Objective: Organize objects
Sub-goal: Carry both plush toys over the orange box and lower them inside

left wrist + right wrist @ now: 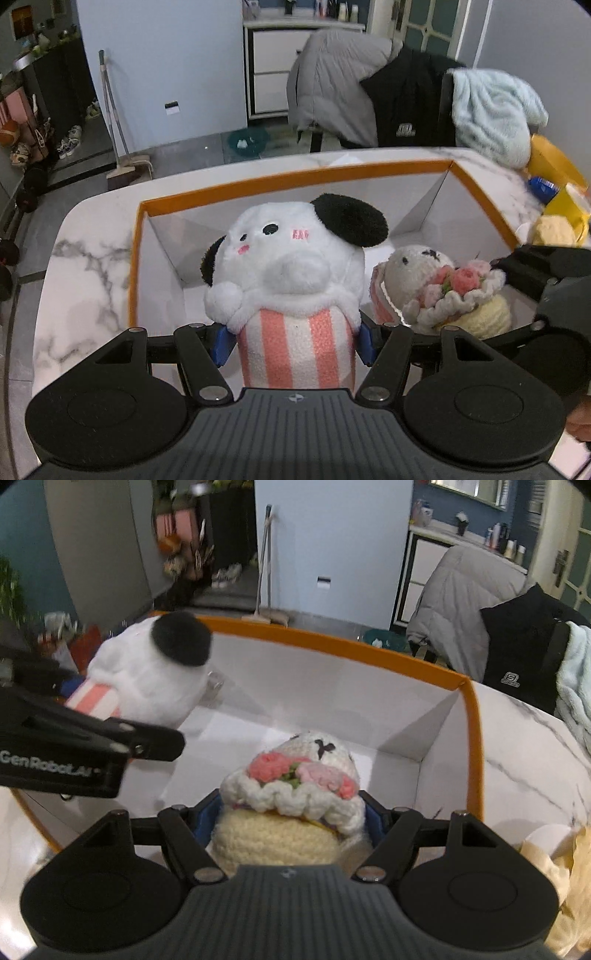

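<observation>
Two toys over a box point(295, 173) on the table point(88, 269).
Panda point(291, 258) left, doll point(439, 291) right, just beside it; jackets point(369, 92) far behind.

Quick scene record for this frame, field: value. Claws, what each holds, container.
left claw: shut on panda plush, gripped at its pink-striped base
right claw: shut on crochet doll, gripped at its cream body
container: orange-rimmed box, white inside, on marble table
plush position: both over the box interior, side by side
contact with box floor: cannot tell
</observation>
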`<state>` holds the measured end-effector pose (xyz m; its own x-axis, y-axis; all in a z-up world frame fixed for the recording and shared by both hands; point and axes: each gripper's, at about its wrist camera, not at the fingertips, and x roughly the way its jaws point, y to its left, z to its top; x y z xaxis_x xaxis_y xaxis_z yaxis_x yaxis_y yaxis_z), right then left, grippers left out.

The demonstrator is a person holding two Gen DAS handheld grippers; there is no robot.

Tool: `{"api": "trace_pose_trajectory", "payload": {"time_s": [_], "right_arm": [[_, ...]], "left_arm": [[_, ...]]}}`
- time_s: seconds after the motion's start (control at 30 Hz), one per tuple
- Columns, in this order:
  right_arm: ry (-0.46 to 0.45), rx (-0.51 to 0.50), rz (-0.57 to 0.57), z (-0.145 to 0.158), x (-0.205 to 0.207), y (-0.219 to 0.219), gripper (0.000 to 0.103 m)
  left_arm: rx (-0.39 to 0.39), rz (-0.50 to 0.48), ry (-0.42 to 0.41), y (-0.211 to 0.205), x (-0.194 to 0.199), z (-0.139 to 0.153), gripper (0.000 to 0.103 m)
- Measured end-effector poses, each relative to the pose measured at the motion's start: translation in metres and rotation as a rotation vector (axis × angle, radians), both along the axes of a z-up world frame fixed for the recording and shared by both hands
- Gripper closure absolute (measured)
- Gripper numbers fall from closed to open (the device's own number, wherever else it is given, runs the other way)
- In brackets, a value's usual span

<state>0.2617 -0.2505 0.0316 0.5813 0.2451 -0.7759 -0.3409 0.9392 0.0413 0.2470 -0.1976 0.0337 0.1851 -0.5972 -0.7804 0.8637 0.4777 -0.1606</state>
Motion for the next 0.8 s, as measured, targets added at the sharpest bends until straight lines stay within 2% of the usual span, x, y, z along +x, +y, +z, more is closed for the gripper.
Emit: {"api": "trace_pose_trajectory", "payload": {"time_s": [0.1,0.23,0.5,0.8], "right_arm": [[0.035,-0.015,0.014,0.001,0.007,0.001,0.027],[0.1,-0.082,0.025,-0.008,0.016,0.006,0.027],[0.236,-0.236,0.021,-0.023,0.016,0.022,0.027],[0.259,-0.279,0.057,-0.023,-0.02,0.032,0.027]], "left_arm": [[0.057,-0.023,0.017,-0.009,0.003,-0.009,0.03],[0.114,-0.03,0.077,-0.012,0.011,-0.023,0.03],[0.22,-0.084,0.134,-0.003,0.006,-0.037,0.031],[0.274,-0.124,0.156,0.027,-0.013,-0.042,0.031]]}}
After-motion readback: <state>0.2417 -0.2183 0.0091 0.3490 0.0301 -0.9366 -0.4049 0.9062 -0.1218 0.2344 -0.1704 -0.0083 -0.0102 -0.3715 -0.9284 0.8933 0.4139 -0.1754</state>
